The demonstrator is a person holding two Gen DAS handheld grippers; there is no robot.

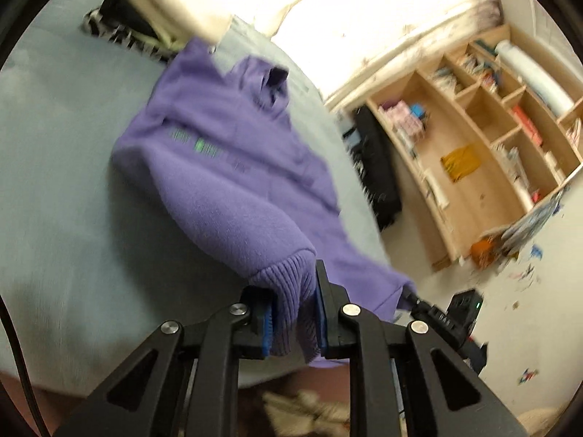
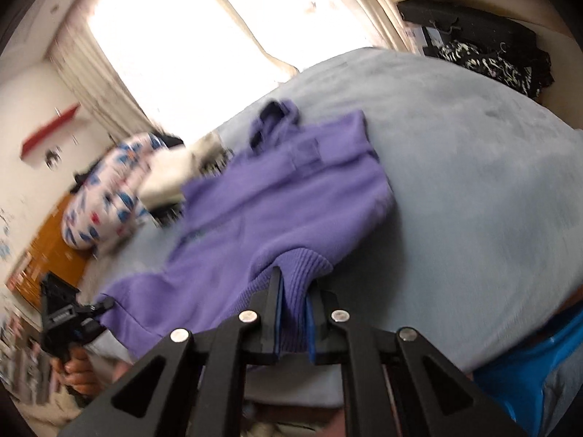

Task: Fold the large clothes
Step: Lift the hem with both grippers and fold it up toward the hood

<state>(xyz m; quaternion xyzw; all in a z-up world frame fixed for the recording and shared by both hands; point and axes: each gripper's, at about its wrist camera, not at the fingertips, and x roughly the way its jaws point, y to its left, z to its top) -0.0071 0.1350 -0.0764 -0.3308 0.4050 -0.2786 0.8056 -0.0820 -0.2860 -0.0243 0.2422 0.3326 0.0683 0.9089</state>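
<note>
Gripping sweater (image 1: 226, 153) hem (image 1: 288, 291) with left hand-held gripper (image 1: 293, 313) and right hand-held gripper (image 2: 293, 322), lifting off bed (image 1: 65, 167); next, folding toward collar evenly.

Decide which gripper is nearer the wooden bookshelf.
Right. The right gripper clamps the purple sweater on the bookshelf side; the left gripper clamps it farther away.

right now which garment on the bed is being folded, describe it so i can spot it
Start at the wide pale blue bed under the bright window. Spread across its middle lies a purple sweater, with the left tongs and the right tongs each shut on a ribbed part of its edge. It is the only purple piece and has small green lettering on its chest, unlike the dark and cream clothes piled behind it.
</note>
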